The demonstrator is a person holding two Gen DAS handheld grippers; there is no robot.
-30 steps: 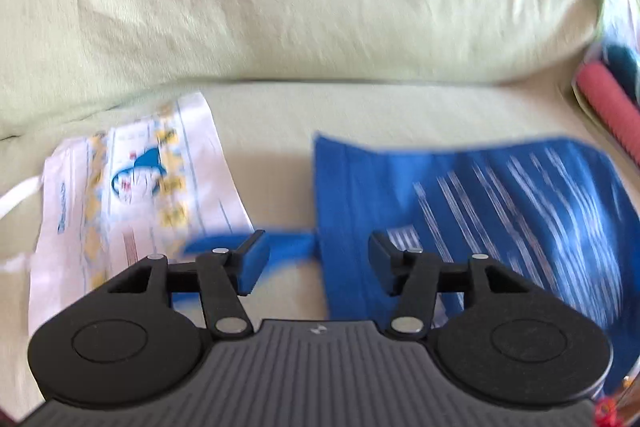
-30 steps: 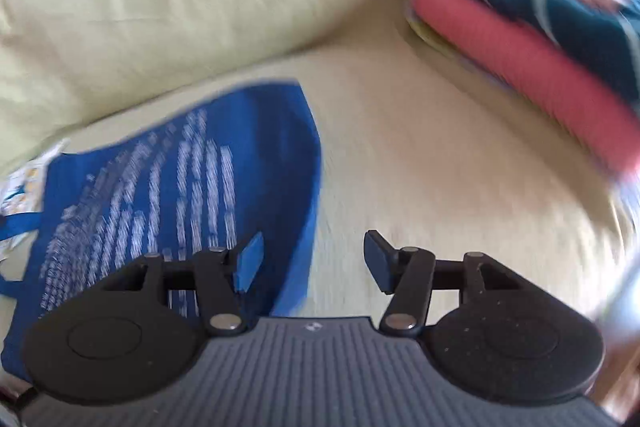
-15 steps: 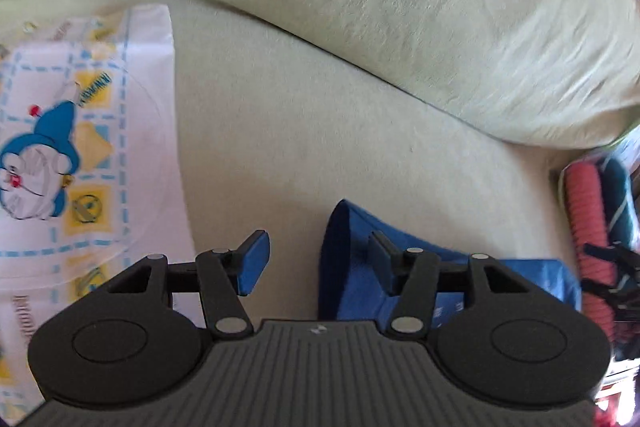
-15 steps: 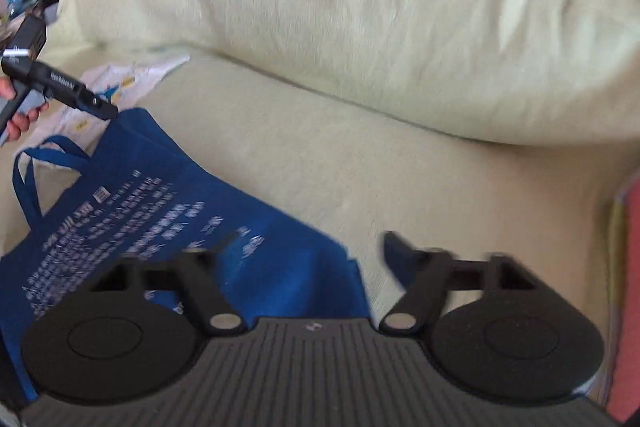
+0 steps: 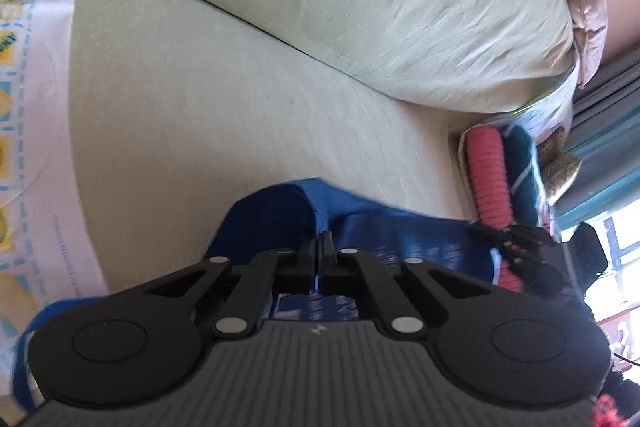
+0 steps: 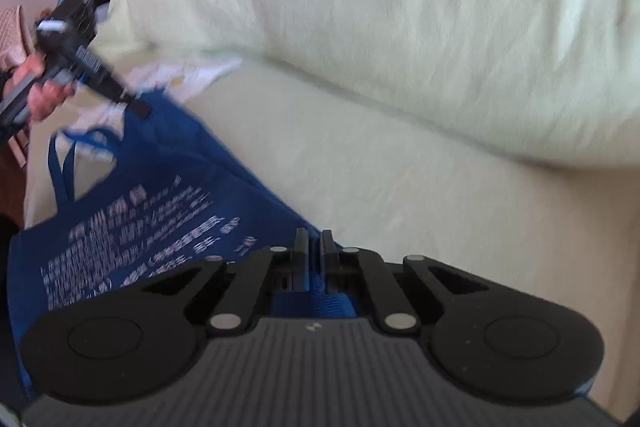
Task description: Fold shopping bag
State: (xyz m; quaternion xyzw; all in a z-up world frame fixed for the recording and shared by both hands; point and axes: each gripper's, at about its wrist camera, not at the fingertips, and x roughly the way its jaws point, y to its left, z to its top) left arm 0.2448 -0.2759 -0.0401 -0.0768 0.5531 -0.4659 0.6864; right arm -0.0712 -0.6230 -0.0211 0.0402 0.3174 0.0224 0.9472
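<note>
A: Where is the bag [image 6: 152, 203] sitting?

B: It is lying on the sofa [image 6: 400, 163], one corner lifting under the left gripper [image 5: 319, 241].

A: And the jaws?

B: Both pairs have just been closing; the left and the right gripper [image 6: 311, 241] are each pinching blue fabric.

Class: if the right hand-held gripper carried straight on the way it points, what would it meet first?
The right hand-held gripper, shut on the blue bag, would probably meet the pale green seat, then the back cushion; depth is unclear.
</note>
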